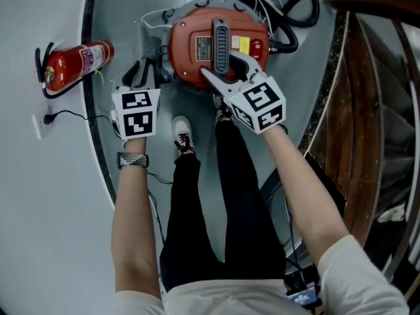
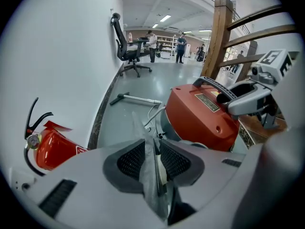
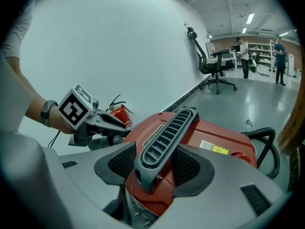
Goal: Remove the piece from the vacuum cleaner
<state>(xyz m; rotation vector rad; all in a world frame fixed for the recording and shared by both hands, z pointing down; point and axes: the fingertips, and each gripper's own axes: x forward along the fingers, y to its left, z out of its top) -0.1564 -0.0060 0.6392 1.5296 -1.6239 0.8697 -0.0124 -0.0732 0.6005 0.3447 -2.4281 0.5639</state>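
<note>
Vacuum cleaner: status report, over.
Right gripper clamped on the handle of the vacuum cleaner. Left gripper: jaws slightly apart, thin grey piece between them. Fire extinguisher lies beside, not touching.

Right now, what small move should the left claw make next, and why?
Probably close the left claw on the thin grey piece, then draw it away from the vacuum cleaner. The piece stands between pads that look slightly apart, and the right claw is clamped on the handle, steadying it.

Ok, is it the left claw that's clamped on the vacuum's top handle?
No, the right claw clamps the handle, while the left claw sits at the vacuum cleaner's side.
</note>
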